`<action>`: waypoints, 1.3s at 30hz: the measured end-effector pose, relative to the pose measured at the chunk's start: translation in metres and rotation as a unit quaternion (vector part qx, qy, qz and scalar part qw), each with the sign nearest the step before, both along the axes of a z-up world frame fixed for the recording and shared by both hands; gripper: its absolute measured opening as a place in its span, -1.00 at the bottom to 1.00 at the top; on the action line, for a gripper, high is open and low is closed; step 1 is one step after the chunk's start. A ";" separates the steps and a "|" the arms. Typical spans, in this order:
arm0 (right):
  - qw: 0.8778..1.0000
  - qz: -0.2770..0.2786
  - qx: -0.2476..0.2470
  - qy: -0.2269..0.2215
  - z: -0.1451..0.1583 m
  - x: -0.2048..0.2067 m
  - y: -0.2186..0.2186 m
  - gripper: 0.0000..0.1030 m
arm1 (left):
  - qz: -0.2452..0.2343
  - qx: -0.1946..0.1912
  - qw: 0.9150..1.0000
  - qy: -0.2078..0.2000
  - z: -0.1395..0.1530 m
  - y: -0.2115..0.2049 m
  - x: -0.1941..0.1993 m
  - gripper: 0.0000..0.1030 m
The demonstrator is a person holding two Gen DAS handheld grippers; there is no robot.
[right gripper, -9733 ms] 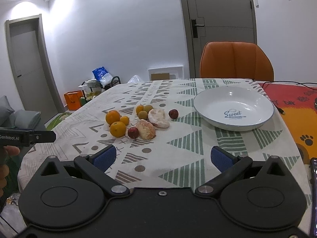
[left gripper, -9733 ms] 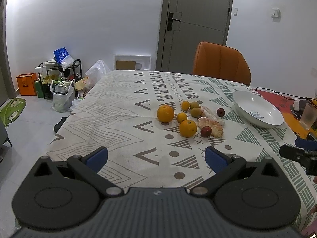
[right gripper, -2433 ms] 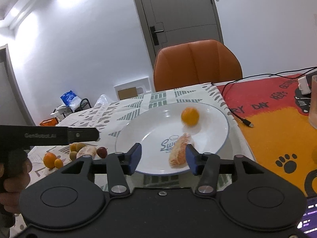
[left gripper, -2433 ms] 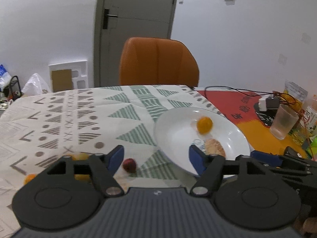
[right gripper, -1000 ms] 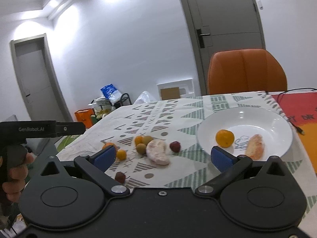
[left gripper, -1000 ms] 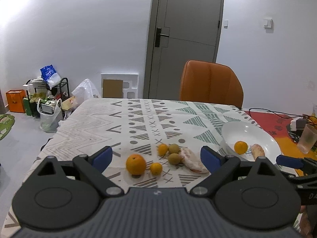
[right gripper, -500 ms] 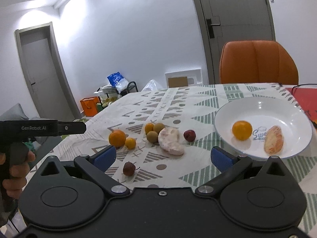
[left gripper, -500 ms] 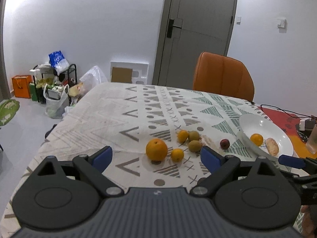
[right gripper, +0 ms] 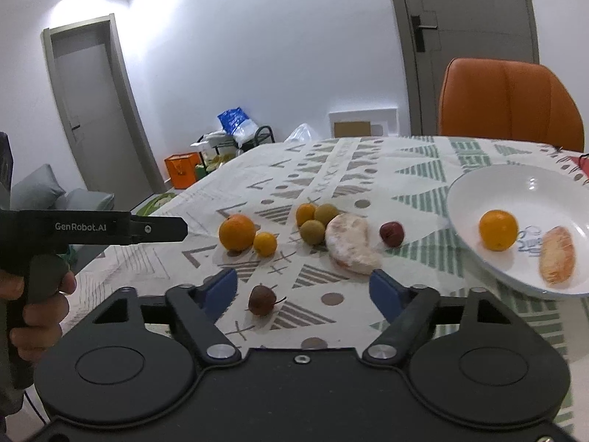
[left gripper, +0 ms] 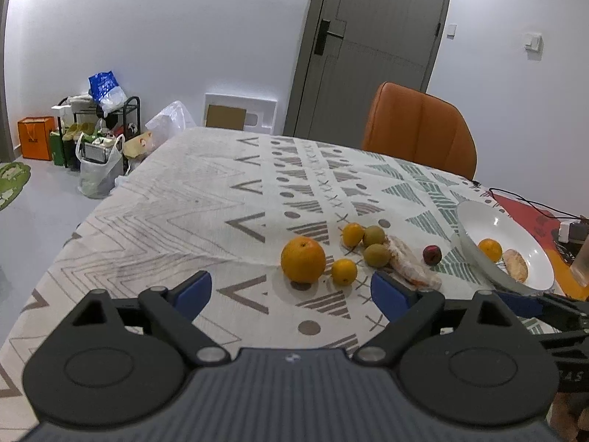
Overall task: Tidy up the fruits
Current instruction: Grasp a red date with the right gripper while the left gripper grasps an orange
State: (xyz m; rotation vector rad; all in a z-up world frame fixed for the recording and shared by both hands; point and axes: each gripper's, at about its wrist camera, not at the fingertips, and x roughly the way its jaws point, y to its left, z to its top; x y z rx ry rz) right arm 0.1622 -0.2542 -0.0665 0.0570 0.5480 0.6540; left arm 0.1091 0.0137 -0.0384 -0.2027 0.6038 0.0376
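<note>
Fruit lies on the patterned tablecloth: a large orange [left gripper: 303, 259] [right gripper: 236, 232], two small oranges [left gripper: 344, 272] [right gripper: 265, 244], two green-brown fruits [left gripper: 376, 255] [right gripper: 313, 231], a peeled citrus piece [left gripper: 410, 267] [right gripper: 351, 243], a dark red fruit [left gripper: 431, 255] [right gripper: 391, 234] and a brown one [right gripper: 261, 299]. The white plate [left gripper: 478, 217] [right gripper: 475, 191] holds an orange [right gripper: 498, 229] and a peeled segment [right gripper: 557, 254]. My left gripper [left gripper: 291, 289] is open, just short of the large orange. My right gripper [right gripper: 303, 289] is open, with the brown fruit between its fingers.
An orange chair [left gripper: 419, 136] stands at the table's far side before a grey door. Bags and a rack [left gripper: 92, 129] sit on the floor at left. A cable, a plug and a cup [left gripper: 581, 261] lie right of the plate on a red-orange mat.
Both grippers have moved closer to the fruit cluster. The brown fruit now lies between the right gripper's fingers. Both stay open.
</note>
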 end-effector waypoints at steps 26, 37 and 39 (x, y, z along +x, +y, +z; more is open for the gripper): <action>0.998 0.026 -0.034 0.035 -0.021 0.024 0.037 -0.51 | -0.008 -0.019 1.000 0.012 -0.018 0.016 0.026 0.57; 0.999 -0.009 -0.028 0.024 -0.010 0.034 0.018 -0.51 | -0.024 -0.034 0.999 0.021 -0.024 0.008 0.055 0.25; 0.999 -0.015 -0.028 0.023 -0.008 0.035 0.014 -0.51 | -0.028 -0.036 0.999 0.022 -0.025 0.006 0.060 0.24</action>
